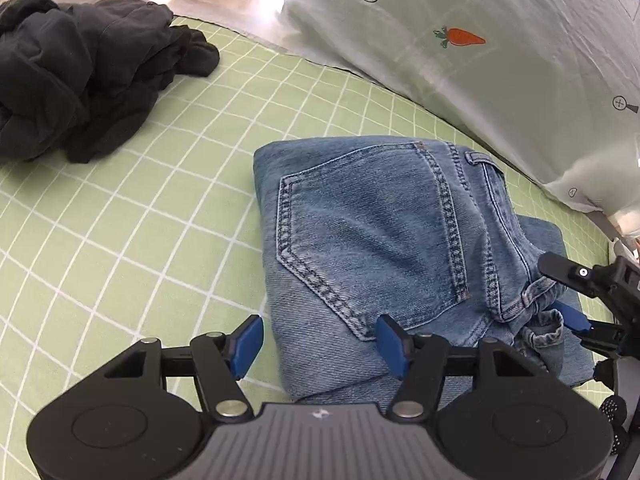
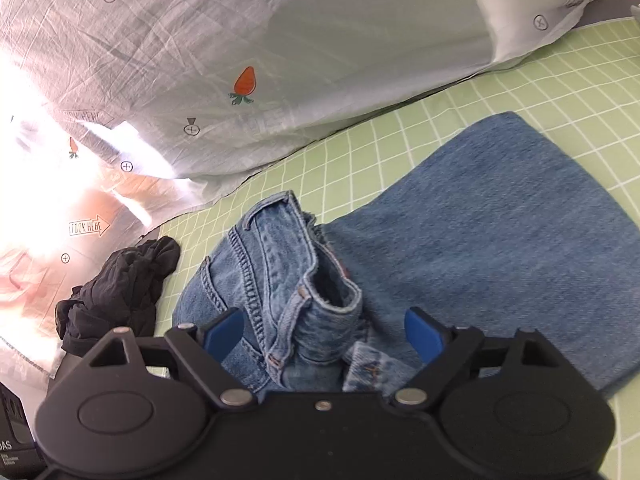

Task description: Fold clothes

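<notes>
The left gripper (image 1: pixel 320 344) sits lowest in its own view, its blue pads spread wide apart and holding nothing — one pad over the near corner of the jeans (image 1: pixel 380 248), the other over the sheet beside them. The right gripper (image 2: pixel 324 334) is likewise wide apart, its pads on either side of the bunched waistband without closing on it.

The bed sheet (image 1: pixel 140 220), green with a white grid, fills most of both views. A pale pillow (image 1: pixel 460 40) printed with carrots lies along its far edge, just behind the jeans.

The jeans lie folded on the sheet, back pocket up, the waistband end rumpled and standing up from the flat folded leg beneath it.

A dark garment (image 1: pixel 80 72) lies crumpled in a heap on the sheet, well apart from the jeans, toward the left gripper's far left.
</notes>
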